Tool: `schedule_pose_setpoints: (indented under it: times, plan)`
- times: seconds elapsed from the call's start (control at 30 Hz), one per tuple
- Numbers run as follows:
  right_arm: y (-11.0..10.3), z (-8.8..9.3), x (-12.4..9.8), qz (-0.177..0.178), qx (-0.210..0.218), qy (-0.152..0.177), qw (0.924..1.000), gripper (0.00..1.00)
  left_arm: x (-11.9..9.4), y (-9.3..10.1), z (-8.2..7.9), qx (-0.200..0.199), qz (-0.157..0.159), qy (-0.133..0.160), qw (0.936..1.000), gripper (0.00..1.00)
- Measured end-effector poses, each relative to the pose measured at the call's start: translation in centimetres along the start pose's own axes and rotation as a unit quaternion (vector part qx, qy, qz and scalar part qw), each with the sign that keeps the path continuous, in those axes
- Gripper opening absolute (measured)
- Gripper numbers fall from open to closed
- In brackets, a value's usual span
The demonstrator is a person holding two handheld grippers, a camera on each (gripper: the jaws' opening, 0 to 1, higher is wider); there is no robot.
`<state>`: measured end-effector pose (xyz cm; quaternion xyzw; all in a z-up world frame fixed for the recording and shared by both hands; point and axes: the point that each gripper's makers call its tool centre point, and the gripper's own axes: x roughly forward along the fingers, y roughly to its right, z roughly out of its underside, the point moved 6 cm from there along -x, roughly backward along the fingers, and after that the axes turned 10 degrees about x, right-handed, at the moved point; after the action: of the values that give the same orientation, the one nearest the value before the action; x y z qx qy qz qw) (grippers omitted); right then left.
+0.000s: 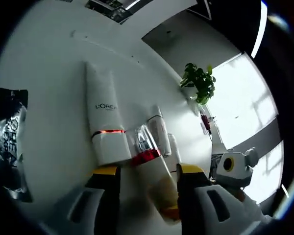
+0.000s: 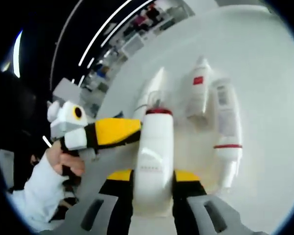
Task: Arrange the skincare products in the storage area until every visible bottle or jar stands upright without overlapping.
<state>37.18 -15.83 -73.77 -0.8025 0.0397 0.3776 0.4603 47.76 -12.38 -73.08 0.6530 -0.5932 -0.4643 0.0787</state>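
Note:
A white bottle [image 2: 154, 161] with a red band and a clear cap stands between my right gripper's [image 2: 153, 175] yellow-tipped jaws, which are shut on its body. The same bottle [image 1: 154, 171] lies slantwise between my left gripper's [image 1: 149, 170] jaws. It rests against the right finger [image 1: 191, 170], with a gap on the other side. In the right gripper view, the left gripper [image 2: 115, 132] comes in from the left and touches the bottle near its neck. On the white table lie a white L'Oreal tube [image 1: 105, 117], a slimmer tube [image 1: 159, 128], a red-labelled tube [image 2: 198, 90] and a red-banded tube [image 2: 225, 127].
A black foil packet [image 1: 7, 142] lies at the left of the table [image 1: 49, 73]. A green plant [image 1: 198, 83] stands beyond the far edge by a bright window. A person's hand and white sleeve [image 2: 49, 171] hold the left gripper. Shelves stand in the background [image 2: 137, 34].

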Motion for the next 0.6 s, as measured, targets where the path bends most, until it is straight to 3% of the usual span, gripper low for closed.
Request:
schedule_pose_setpoints:
  times: [0.6]
  plan:
    - [-1.1,0.3,-0.2,0.009,-0.038,-0.006,0.9992,0.25,0.2,-0.3,-0.2,-0.003,-0.020,-0.007,0.9998,0.39]
